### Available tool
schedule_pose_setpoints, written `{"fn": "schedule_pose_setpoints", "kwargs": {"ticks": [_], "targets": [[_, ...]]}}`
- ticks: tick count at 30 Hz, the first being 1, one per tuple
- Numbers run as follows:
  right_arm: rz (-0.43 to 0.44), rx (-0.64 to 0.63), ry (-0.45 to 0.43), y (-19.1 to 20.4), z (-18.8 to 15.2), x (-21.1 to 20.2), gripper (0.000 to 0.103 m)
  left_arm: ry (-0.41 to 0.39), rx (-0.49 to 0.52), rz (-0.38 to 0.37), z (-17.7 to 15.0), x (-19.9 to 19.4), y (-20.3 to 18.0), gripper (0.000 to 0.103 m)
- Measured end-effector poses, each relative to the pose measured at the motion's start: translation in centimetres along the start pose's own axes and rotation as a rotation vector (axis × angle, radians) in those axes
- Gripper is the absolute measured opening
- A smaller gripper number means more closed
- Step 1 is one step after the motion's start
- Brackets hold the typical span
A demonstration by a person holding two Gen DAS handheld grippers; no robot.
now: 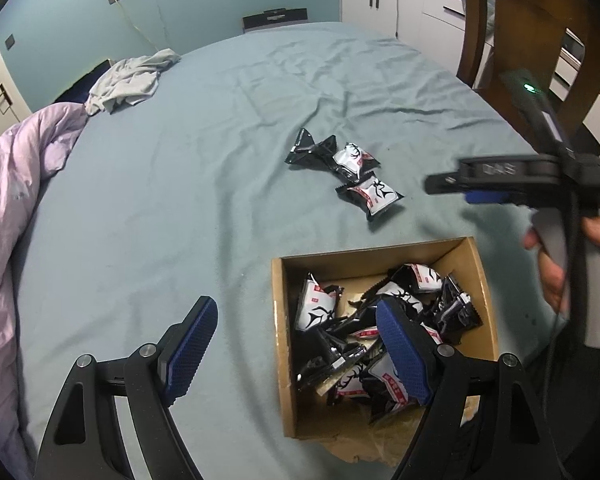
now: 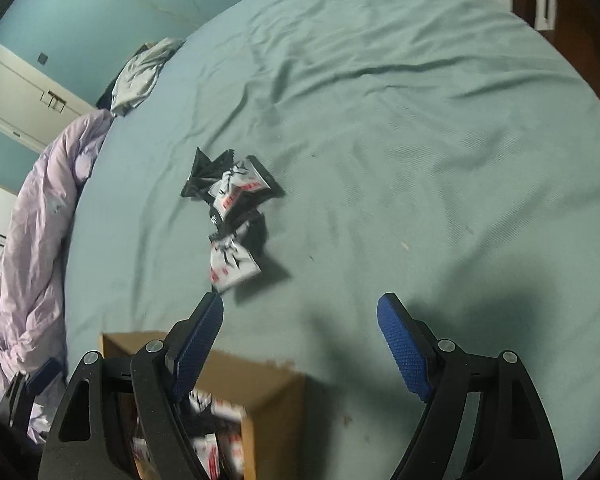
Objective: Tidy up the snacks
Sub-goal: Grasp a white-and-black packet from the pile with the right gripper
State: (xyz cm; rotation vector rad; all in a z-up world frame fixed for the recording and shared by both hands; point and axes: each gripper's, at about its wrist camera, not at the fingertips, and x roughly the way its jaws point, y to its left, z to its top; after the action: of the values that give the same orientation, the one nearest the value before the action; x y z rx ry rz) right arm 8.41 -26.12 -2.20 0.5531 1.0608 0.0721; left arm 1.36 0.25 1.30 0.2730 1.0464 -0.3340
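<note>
1. The left claw [image 1: 296,344] is seen nearest the left wrist camera, jaws spread wide, nothing gripped. One blue pad [image 1: 190,344] is over bare sheet; the other pad [image 1: 404,350] is over the open cardboard box [image 1: 278,320].
2. The box is set on the bed [image 1: 180,200], which is covered by a rumpled blue-green sheet. The box is filled with a loose heap of black-and-white snack packets [image 1: 380,328].
3. Three more packets [image 1: 346,168] are left on the sheet just beyond the box, clustered and touching one another.
4. The right claw [image 2: 300,344] is seen wide apart in its own view, nothing between the pads. It is held over bare sheet beside the box corner [image 2: 276,384]; the loose packets [image 2: 232,216] lie ahead of it, to the left.
5. In the left view the right claw [image 1: 456,188] is seen from the side, blurred, above the sheet right of the loose packets, carried by a hand [image 1: 580,264].
6. A lilac duvet [image 1: 16,200] is bunched along the left bed edge; grey clothing [image 1: 128,80] lies at the far corner. A wooden chair [image 1: 532,32] stands at the right.
</note>
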Motion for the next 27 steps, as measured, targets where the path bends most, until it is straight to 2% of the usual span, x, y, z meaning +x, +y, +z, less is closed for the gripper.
{"fn": "schedule_pose_setpoints", "kwargs": {"ticks": [5, 9, 14, 18, 19, 21, 23, 27], "targets": [[0.032, -0.080, 0.008, 1.9, 1.9, 2.4, 0.079, 0.012, -0.010, -0.013, 0.1, 0.2, 0.1, 0.083], [0.020, -0.151, 0.037, 3.4, 2.8, 5.0, 0.079, 0.018, -0.012, -0.024, 0.3, 0.4, 0.0, 0.083], [-0.065, -0.272, 0.089, 5.3, 3.4, 7.5, 0.079, 0.018, 0.002, -0.006, 0.3, 0.5, -0.4, 0.083], [-0.114, -0.318, 0.131, 6.3, 3.0, 9.0, 0.078, 0.005, -0.016, 0.008, 0.3, 0.4, -0.2, 0.083], [-0.128, -0.328, 0.131, 6.4, 2.9, 9.3, 0.075, 0.002, -0.021, 0.009, 0.4, 0.4, -0.2, 0.083], [-0.157, -0.354, 0.126, 6.7, 2.9, 9.5, 0.054, -0.004, -0.032, 0.014, 0.5, 0.4, 0.0, 0.083], [-0.187, -0.367, 0.115, 7.0, 2.8, 9.7, 0.049, -0.010, -0.041, 0.017, 0.6, 0.5, 0.3, 0.083], [-0.191, -0.368, 0.084, 7.1, 2.5, 9.4, 0.048, -0.014, -0.056, 0.033, 0.6, 0.8, 0.6, 0.083]]}}
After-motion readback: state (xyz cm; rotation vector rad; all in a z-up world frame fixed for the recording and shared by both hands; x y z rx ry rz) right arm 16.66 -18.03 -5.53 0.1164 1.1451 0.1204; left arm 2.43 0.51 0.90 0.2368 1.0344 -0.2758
